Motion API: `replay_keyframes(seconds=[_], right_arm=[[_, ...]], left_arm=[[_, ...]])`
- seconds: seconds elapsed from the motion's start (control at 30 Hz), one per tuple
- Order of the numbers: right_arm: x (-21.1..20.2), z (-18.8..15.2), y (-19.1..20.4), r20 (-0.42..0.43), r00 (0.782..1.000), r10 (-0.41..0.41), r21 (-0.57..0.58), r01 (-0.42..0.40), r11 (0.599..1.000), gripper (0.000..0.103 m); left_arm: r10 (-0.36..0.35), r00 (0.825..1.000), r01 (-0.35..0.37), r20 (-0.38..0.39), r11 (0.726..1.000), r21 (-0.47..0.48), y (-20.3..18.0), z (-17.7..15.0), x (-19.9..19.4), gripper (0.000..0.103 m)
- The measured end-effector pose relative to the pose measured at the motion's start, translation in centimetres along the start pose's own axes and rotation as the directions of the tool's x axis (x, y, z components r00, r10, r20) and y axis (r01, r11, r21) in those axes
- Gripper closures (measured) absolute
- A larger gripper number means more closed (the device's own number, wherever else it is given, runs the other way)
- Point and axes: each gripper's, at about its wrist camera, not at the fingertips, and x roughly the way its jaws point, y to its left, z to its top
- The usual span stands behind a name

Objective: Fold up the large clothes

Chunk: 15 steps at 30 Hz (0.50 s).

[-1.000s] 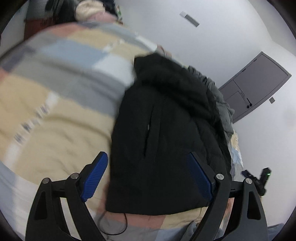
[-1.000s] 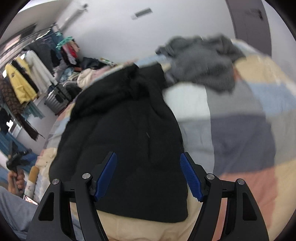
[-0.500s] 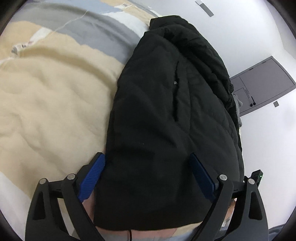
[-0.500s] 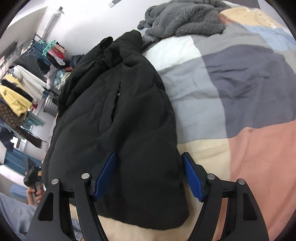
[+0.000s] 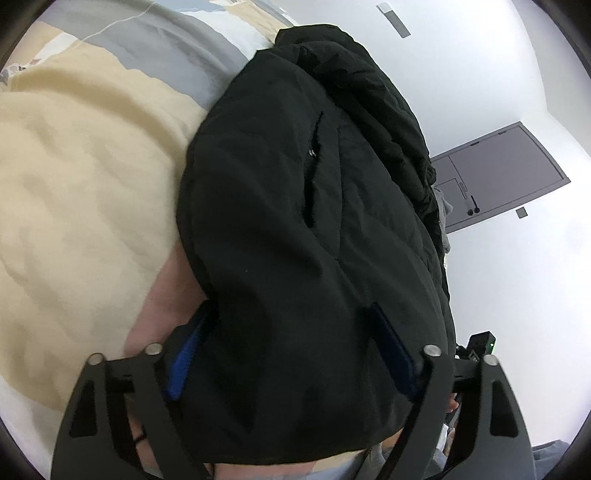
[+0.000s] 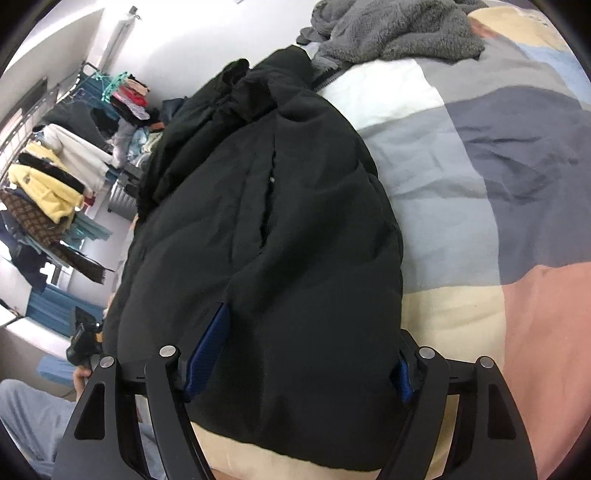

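Across the patchwork duvet (image 6: 480,155) a black padded jacket (image 6: 266,229) lies lengthwise, hem nearest the cameras and collar at the far end beside a grey fleece (image 6: 399,29), likely laid out so the hem can be lifted and doubled over. Both tongs straddle that near hem from either corner. The left gripper (image 5: 291,350) and right gripper (image 6: 306,350) each stand wide apart, blue pads pressed against or under the puffy cloth, neither yet pinching it.
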Motion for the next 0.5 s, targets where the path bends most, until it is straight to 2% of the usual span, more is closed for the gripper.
replay_keyframes(seconds=[0.1,0.2,0.27,0.3,0.37,0.43,0.5], right_arm=[[0.3,0.1,0.1,-0.003,1.0,-0.014,-0.007,0.014,1.0,0.028],[0.3,0.0,0.3,-0.011,1.0,-0.02,-0.023,0.019,1.0,0.031],[0.1,-0.2,0.7,-0.012,1.0,-0.004,-0.032,0.003,0.999,0.05],[0.0,-0.2,1.0,-0.008,1.0,-0.001,-0.038,0.0,0.999,0.063],[-0.6,-0.2,2.1,0.004,1.0,-0.006,-0.066,0.006,0.998,0.085],[-1.6,0.3,3.4,0.032,0.999,-0.01,-0.098,0.013,0.995,0.094],[-3.2,1.2,5.0,0.065,0.998,0.012,-0.132,-0.003,0.991,0.096]], left_arm=[[0.0,1.0,0.0,-0.004,1.0,0.015,-0.6,0.0,0.5,0.031],[-0.007,1.0,0.007,-0.002,1.0,0.025,-1.3,-0.1,0.7,0.046],[0.003,1.0,-0.003,0.0,0.999,0.034,-1.6,-0.2,0.5,0.058],[0.003,1.0,-0.003,0.0,1.0,0.03,-1.8,-0.1,0.4,0.063],[0.005,1.0,-0.005,0.013,1.0,0.012,-2.0,0.2,-0.3,0.081],[-0.025,0.999,0.026,0.035,0.999,-0.022,-2.2,0.8,-1.5,0.089],[-0.051,0.997,0.052,0.051,0.998,-0.029,-2.8,1.5,-2.6,0.093]])
